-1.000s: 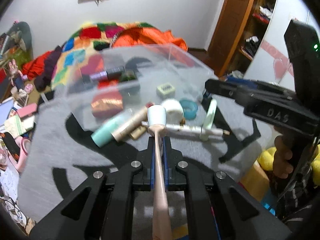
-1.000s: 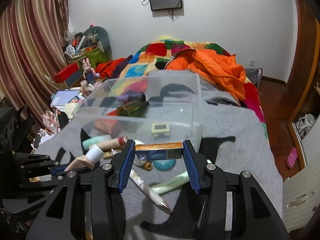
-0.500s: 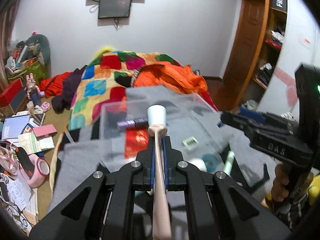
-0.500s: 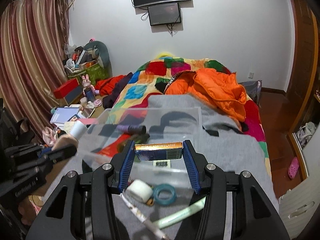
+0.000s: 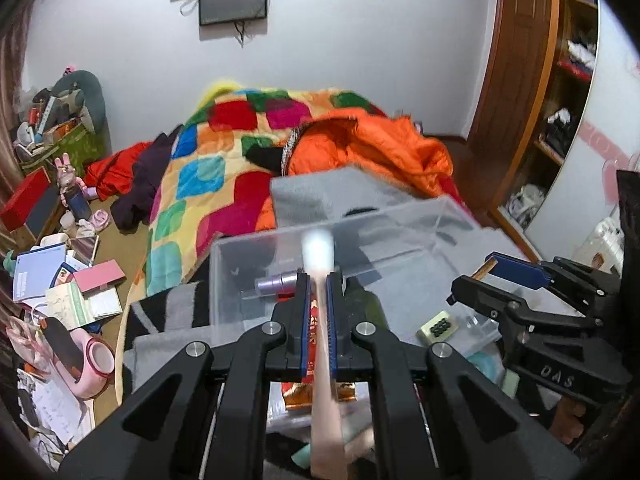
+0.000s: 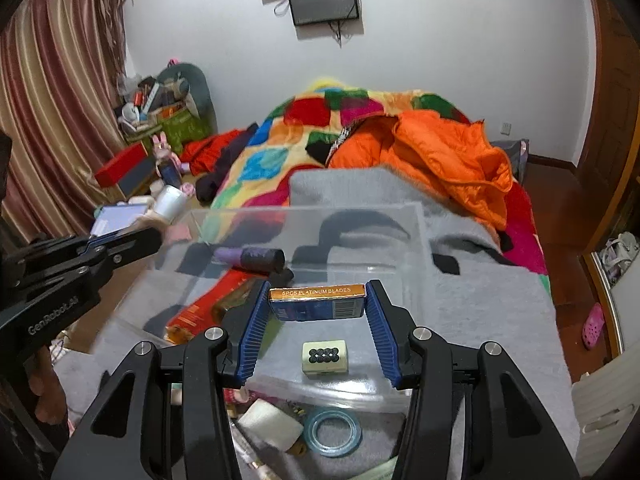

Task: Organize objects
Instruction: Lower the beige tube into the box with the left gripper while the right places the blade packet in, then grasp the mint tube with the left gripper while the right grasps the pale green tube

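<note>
My left gripper [image 5: 318,280] is shut on a pink tube with a white cap [image 5: 319,246] and holds it above the clear plastic box [image 5: 400,220]. My right gripper [image 6: 318,300] is shut on a small blue and orange blades box [image 6: 317,301] over the same clear box [image 6: 304,213]. Inside the box lie a purple bottle [image 6: 250,258], a red packet [image 6: 208,304] and a cream tile with black dots [image 6: 325,355]. The left gripper shows at the left of the right wrist view [image 6: 132,236], the right gripper at the right of the left wrist view [image 5: 492,266].
The box stands on a grey and black blanket [image 6: 480,292] on the bed. In front of it lie a white roll [image 6: 272,424], a blue ring [image 6: 332,432] and other tubes. An orange jacket [image 6: 440,160] and patchwork quilt [image 6: 280,148] lie behind. Clutter covers the floor at the left [image 5: 60,288].
Both grippers have risen and moved forward over the clear box, each still holding its object. The loose items on the blanket now lie below and behind the fingers.
</note>
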### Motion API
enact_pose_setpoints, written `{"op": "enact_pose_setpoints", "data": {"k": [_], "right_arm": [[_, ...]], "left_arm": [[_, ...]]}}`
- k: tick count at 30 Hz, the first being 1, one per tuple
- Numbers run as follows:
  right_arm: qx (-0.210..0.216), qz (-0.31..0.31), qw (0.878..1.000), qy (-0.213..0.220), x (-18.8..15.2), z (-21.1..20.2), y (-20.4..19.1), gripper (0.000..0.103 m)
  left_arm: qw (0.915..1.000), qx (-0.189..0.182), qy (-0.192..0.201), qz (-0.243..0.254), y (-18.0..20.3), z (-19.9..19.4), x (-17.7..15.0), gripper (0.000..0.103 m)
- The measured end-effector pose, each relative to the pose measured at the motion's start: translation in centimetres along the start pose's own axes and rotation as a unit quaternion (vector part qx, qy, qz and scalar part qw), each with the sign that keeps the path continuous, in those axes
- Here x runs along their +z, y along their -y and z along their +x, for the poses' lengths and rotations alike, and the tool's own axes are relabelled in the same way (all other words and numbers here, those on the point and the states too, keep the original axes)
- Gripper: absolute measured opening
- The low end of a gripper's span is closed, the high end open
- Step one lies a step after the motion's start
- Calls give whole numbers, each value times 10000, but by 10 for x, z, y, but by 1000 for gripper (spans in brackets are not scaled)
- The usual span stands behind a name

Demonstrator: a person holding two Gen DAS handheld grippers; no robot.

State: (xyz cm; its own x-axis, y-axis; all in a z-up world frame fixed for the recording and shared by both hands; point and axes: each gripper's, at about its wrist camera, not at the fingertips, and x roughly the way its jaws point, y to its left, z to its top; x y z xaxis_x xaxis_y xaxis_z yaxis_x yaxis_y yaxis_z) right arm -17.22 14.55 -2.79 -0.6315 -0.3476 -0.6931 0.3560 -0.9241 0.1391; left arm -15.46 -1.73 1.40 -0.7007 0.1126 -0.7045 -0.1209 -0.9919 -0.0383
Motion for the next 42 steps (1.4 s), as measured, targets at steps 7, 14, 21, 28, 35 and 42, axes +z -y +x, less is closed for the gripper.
{"op": "enact_pose_setpoints", "data": {"k": [7,14,21,28,35,42], "right_arm": [[-99,-252,9992,-292,-8,23,-10,45],[-89,-367,9986,-382,-11,28,-17,45],[68,-157,9984,-530,-9,28,-11,46],[-76,-173,9996,-195,-9,1,-10,62],[-316,63,9995,18,-16,-32,12,65],[-672,309,9971,-192,-41,-45,37,66]], "left_arm": [[9992,-34,-358,176,7,31,-9,6],[9985,-252,-450,161,10,31,-16,9],[9988,-292,-385,-36,0,14,-21,26],[9998,-132,37,-147,-9,-26,-26,54],[9998,-157,24,-133,-9,-44,-51,60],[9992,-71,-326,-225,-7,-34,-84,63]]}}
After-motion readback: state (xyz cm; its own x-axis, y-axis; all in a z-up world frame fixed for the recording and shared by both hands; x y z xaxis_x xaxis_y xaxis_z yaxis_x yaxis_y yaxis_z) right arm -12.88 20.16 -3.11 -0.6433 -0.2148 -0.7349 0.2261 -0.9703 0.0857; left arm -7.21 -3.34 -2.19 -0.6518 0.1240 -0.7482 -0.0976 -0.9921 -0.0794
